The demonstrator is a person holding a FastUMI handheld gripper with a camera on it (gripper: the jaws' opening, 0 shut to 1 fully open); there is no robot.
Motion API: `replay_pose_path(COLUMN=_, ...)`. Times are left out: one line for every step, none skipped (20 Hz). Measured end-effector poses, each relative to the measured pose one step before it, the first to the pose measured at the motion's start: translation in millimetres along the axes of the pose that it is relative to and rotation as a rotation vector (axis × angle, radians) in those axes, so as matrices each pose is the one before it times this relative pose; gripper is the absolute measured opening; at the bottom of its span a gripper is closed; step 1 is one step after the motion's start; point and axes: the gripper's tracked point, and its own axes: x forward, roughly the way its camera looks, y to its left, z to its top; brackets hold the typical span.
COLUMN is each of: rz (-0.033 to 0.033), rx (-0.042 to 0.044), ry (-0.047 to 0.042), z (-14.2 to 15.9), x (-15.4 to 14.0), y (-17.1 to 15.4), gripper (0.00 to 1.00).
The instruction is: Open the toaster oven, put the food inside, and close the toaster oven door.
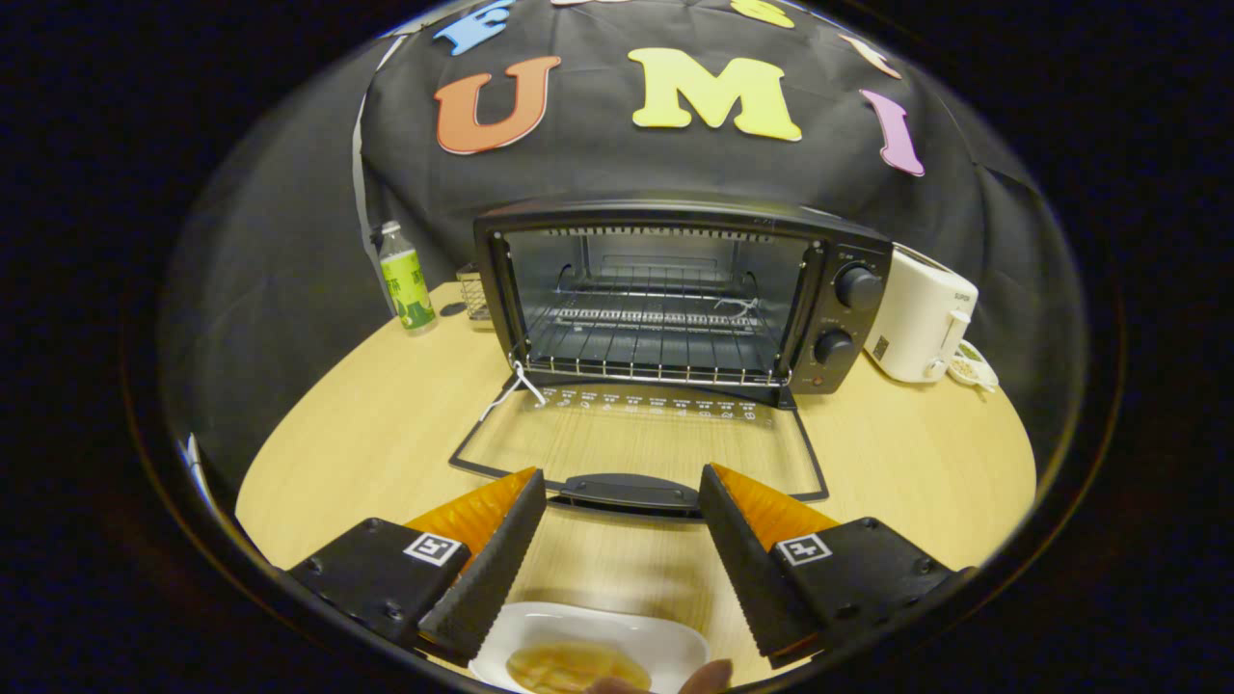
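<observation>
The black toaster oven (675, 289) stands on the wooden table with its glass door (636, 448) folded down flat toward me. Its wire rack (656, 347) is bare. The door's handle (627, 493) lies just beyond my fingertips. My gripper (622, 482) is open, fingers spread wide with nothing between them. Below the fingers, close to me, a white dish (598, 646) holds a pale yellowish piece of food (574, 667). A person's fingertips (694, 680) touch the dish's near edge.
A bottle with a green label (405, 280) stands left of the oven, with a small wire basket (472, 294) beside it. A white toaster (921, 323) sits right of the oven. Bare table (366, 434) lies on both sides of the door.
</observation>
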Motion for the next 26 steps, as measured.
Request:
replay_pose_path(rz=0.00908, rx=-0.00958, ry=-0.01190, z=2.56, x=-13.06, y=4.38, gripper=1.00)
replay_pose_path(rz=-0.00009, rx=-0.01708, ry=-0.01959, z=3.60, x=-13.98, y=2.73, gripper=1.00)
replay_pose_path(rz=0.00072, rx=-0.01383, ry=-0.03277, z=2.67, x=-15.26, y=2.73, gripper=1.00)
replay_pose_path(rz=0.00904, rx=-0.00643, ry=-0.04148, z=3.21, x=-16.01, y=4.28, gripper=1.00)
replay_pose_path(rz=0.01410, rx=0.00121, ry=-0.04088, z=0.21, x=-16.26, y=5.54, gripper=1.00)
replay_pose_path(rz=0.01323, rx=0.00637, ry=-0.04326, z=-0.41, x=-16.86, y=5.13, gripper=1.00)
replay_pose_path(rz=0.00741, rx=0.01260, ry=-0.04107, z=-2.46, x=-13.75, y=2.50, gripper=1.00)
replay_pose_path(rz=0.00633, rx=0.00298, ry=-0.02568, z=-5.24, x=-12.49, y=3.13, gripper=1.00)
replay_pose_path(rz=0.00358, rx=-0.00061, ry=-0.01618, z=-8.71, x=-9.92, y=1.99, gripper=1.00)
replay_pose_path(rz=0.00250, rx=-0.00051, ry=-0.00871, z=-7.88, x=-9.18, y=1.50, gripper=1.00)
replay_pose_path(rz=-0.00207, rx=-0.00217, ry=-0.01538, z=-6.95, x=-7.83, y=1.03, gripper=1.00)
replay_pose_path(rz=-0.00282, rx=-0.00346, ry=-0.00965, z=-6.78, x=-6.01, y=1.01, gripper=1.00)
replay_pose_path(rz=-0.00019, rx=-0.00480, ry=-0.00154, z=-9.18, x=-4.94, y=1.37, gripper=1.00)
replay_pose_path(rz=-0.00419, rx=-0.00402, ry=-0.00387, z=-6.48, x=-3.55, y=0.78, gripper=1.00)
replay_pose_path(rz=-0.00261, rx=0.00053, ry=-0.00675, z=-4.09, x=-1.69, y=0.14, gripper=1.00)
replay_pose_path(rz=-0.00203, rx=-0.00141, ry=-0.00463, z=-5.60, x=-0.60, y=0.92, gripper=1.00)
replay_pose_path(rz=-0.00254, rx=-0.00228, ry=0.00661, z=-7.45, x=1.09, y=0.80, gripper=1.00)
replay_pose_path(rz=-0.00984, rx=-0.00535, ry=0.00348, z=-6.11, x=1.13, y=-1.97, gripper=1.00)
replay_pose_path(rz=-0.00896, rx=-0.00482, ry=0.00333, z=-5.98, x=3.07, y=-0.25, gripper=1.00)
replay_pose_path(rz=-0.00600, rx=-0.00768, ry=0.01293, z=-8.32, x=3.84, y=-0.18, gripper=1.00)
replay_pose_path(rz=-0.00480, rx=-0.01023, ry=0.01471, z=-7.74, x=4.07, y=-0.02, gripper=1.00)
replay_pose_path(rz=-0.00527, rx=-0.00710, ry=0.02076, z=-6.86, x=3.55, y=-0.92, gripper=1.00)
replay_pose_path(rz=-0.00772, rx=-0.01069, ry=0.00354, z=-3.16, x=2.67, y=-2.09, gripper=1.00)
replay_pose_path(rz=-0.00307, rx=-0.00244, ry=0.00891, z=-3.19, x=2.00, y=-1.29, gripper=1.00)
replay_pose_path(rz=0.00625, rx=0.01054, ry=0.02367, z=-7.40, x=2.62, y=0.25, gripper=1.00)
replay_pose_path(rz=0.00861, rx=0.02541, ry=0.02538, z=-7.14, x=2.71, y=-0.21, gripper=1.00)
